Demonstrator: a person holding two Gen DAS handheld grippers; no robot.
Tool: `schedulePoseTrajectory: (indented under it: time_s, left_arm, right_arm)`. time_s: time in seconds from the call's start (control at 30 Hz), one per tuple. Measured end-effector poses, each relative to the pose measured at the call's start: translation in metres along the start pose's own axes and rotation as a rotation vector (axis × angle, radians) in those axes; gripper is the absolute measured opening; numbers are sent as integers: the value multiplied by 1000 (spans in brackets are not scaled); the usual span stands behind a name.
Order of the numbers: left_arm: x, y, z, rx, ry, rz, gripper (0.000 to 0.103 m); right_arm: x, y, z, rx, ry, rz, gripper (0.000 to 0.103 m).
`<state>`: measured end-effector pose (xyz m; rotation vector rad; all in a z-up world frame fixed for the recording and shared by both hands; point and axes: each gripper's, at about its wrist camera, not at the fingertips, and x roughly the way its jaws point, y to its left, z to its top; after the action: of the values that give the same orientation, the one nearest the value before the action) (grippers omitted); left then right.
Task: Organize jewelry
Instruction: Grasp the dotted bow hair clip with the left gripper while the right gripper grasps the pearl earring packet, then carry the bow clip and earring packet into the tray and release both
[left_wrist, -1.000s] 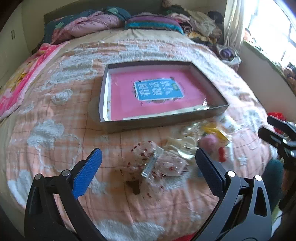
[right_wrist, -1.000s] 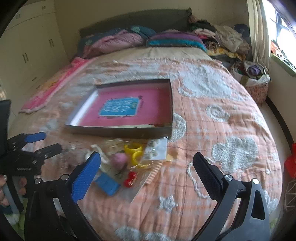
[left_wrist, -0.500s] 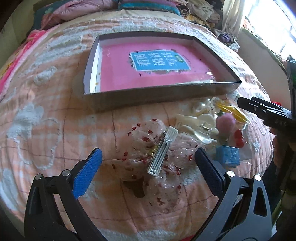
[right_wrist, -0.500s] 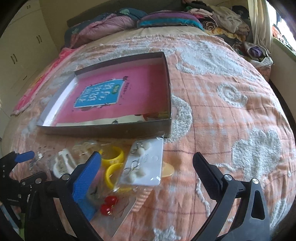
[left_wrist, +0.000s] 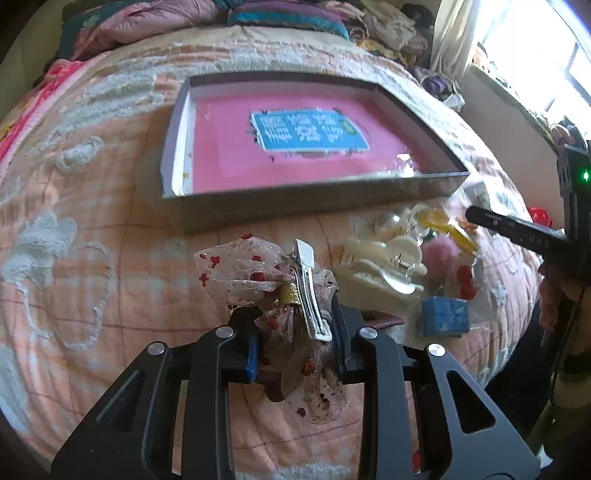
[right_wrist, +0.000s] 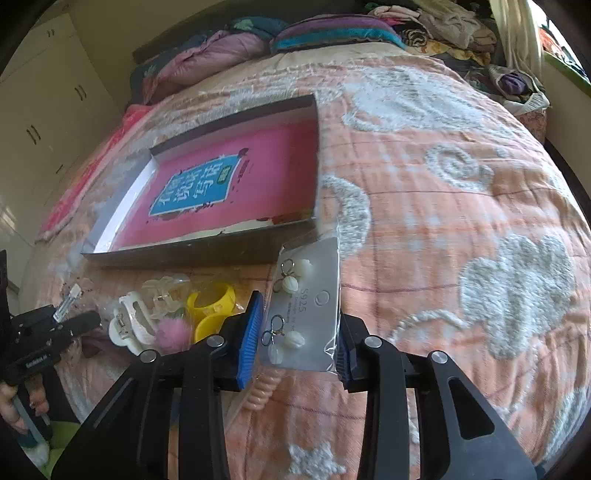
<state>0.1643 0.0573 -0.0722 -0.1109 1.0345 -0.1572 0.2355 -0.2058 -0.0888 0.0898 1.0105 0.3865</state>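
Both pairs of fingers had dropped to the pile and were closing from wide apart.

Through the left wrist view, my left gripper was closing on the sheer bow hair clip, its gauze bunched between the blue pads, still on the bed. The tray lay beyond it, holding no jewelry.

Through the right wrist view, my right gripper was closing on the earring card, pads at both edges. The yellow rings, white claw clip and pink pompom waited just beside it. By my judgement, sorting had barely begun.
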Motion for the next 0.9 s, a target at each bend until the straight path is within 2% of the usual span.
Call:
schedulePoseTrajectory:
  time_s: [0.17, 0.5, 0.9]
  left_arm:
    - [-20, 8, 10, -28, -52, -2, 20]
    - [-51, 46, 47, -109, -159, 61, 21]
    - [-33, 48, 93, -114, -195, 78, 23]
  right_arm:
    - [-24, -8, -2, 20, -48, 4, 33]
    - [-61, -6, 18, 0, -137, 24, 33]
    - [-53, 26, 57, -58, -167, 57, 33]
